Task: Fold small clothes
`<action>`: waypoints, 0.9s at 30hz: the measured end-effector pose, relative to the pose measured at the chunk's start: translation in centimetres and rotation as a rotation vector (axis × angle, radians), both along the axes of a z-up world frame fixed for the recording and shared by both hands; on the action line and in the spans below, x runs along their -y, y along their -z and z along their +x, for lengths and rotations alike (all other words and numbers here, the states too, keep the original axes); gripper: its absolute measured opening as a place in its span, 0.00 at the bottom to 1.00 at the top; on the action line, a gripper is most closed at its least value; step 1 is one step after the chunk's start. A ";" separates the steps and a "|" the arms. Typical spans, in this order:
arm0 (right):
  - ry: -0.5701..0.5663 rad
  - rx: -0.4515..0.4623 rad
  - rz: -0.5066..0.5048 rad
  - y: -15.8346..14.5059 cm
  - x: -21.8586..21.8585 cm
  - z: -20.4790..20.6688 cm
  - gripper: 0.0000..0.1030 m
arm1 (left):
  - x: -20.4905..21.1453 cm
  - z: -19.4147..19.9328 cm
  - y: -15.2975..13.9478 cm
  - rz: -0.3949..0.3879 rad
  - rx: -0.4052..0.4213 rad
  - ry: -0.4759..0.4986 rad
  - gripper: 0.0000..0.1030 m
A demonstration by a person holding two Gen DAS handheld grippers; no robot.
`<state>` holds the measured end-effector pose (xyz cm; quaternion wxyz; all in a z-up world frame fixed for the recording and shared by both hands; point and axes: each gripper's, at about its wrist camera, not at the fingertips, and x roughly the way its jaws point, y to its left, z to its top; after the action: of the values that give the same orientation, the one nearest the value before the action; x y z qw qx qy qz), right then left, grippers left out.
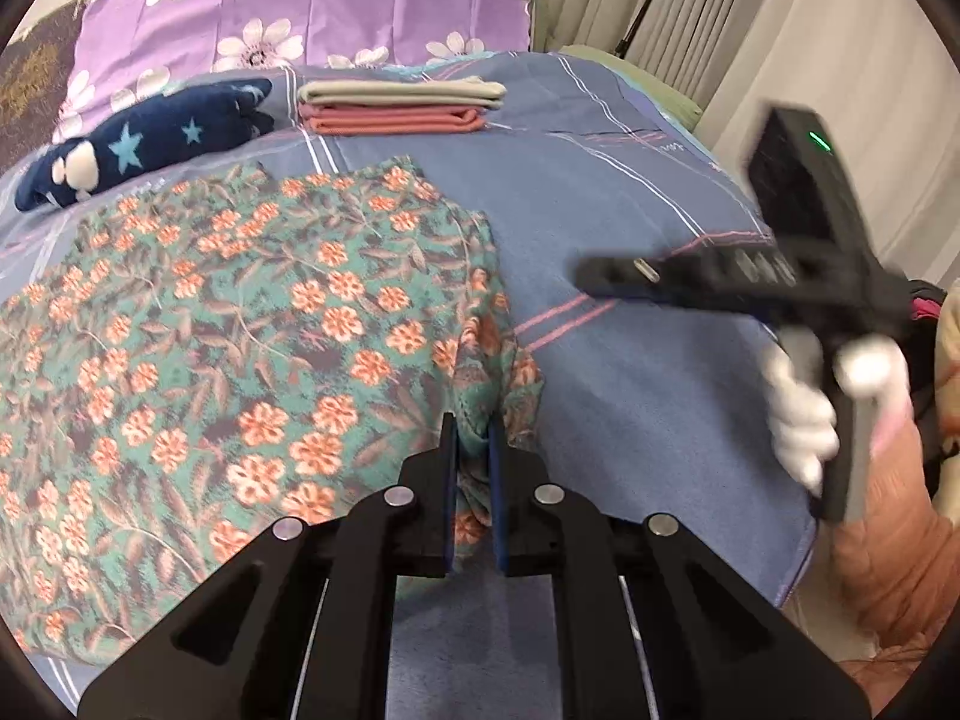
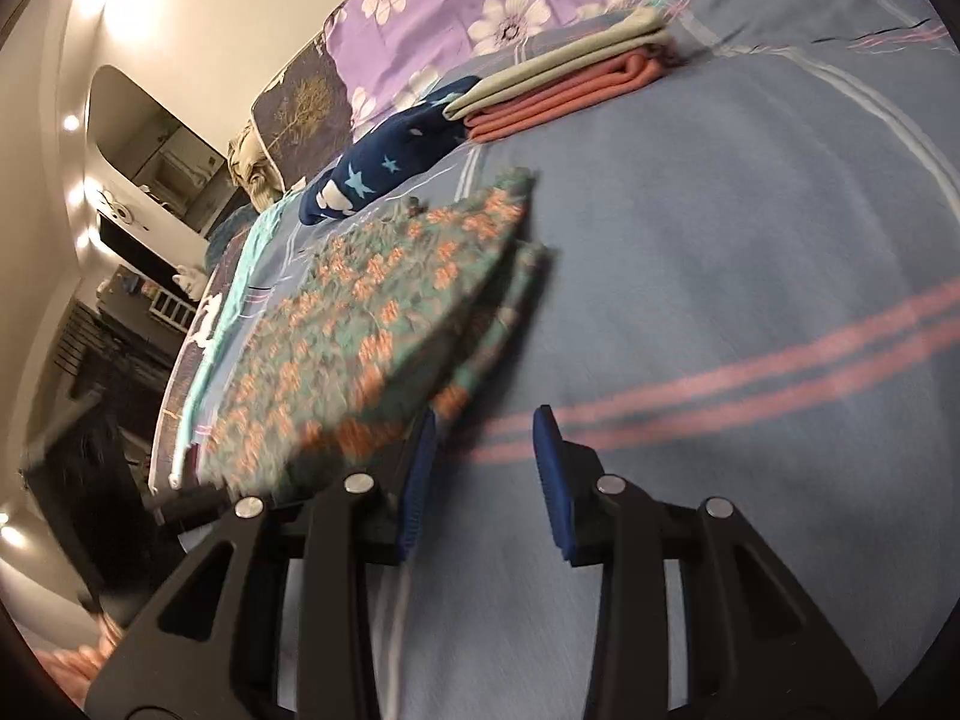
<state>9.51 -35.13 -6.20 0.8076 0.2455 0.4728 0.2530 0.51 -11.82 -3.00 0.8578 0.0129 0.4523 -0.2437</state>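
At lower centre, the floral garment is pinched at one bunched edge by the left gripper; the right gripper is held apart, empty; the thin bite could be lost, collapsing the fold

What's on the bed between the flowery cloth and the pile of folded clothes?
Nothing: only bare blue bedsheet lies between the flowery cloth and the folded pile, seen in the left wrist view.

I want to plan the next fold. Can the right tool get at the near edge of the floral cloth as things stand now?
Probably yes. The right tool is open with nothing between its pads, and the floral cloth lies just beside it on the blue bedsheet. Nothing blocks the way; the left tool pinches another part of the cloth.
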 end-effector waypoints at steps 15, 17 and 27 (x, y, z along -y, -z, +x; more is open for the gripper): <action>0.083 0.020 0.101 -0.8 -1.2 7.2 0.02 | 1.0 0.1 -0.5 -0.269 -0.140 0.153 0.08; 0.081 0.004 0.041 0.0 -1.6 7.5 0.03 | 2.8 0.1 0.3 -0.199 -0.141 0.187 0.08; 0.123 0.118 -0.064 -1.5 0.8 4.1 0.09 | 6.7 -0.6 2.8 -0.187 -0.237 0.307 0.09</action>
<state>13.62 -35.96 -4.74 0.8554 0.2329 0.4163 0.2018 -0.13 -18.49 -5.79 0.7491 -0.0270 0.5179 -0.4122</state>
